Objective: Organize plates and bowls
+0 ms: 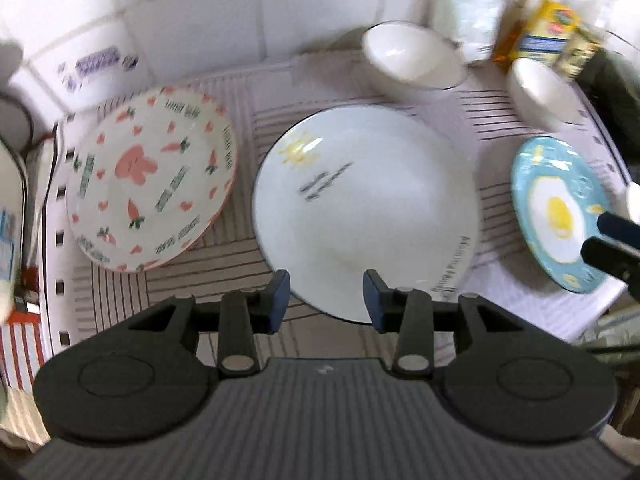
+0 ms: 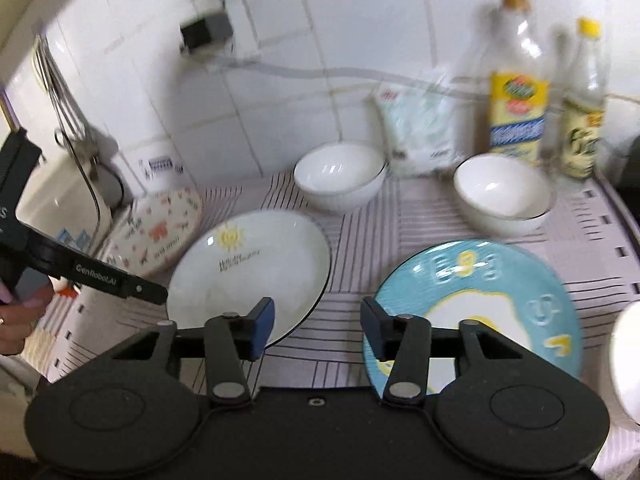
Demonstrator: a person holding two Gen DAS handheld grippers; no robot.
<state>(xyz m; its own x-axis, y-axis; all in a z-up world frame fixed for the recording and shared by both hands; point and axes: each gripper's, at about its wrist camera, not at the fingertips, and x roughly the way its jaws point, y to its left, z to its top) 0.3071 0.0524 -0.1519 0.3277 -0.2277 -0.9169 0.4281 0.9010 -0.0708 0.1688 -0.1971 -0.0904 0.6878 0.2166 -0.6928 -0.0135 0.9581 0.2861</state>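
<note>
Jaws of the left gripper stand apart over the white sun plate, holding nothing. Right of this plate, the right gripper is empty too, beside the blue egg plate. Behind the sun plate sit two white bowls on the striped surface.

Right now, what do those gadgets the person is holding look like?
Both the left gripper and the right gripper are black, each with two round discs, hinged link bars with silver pins and blue-padded fingers. The side of the left one reads "GenRobot.AI" in white.
</note>
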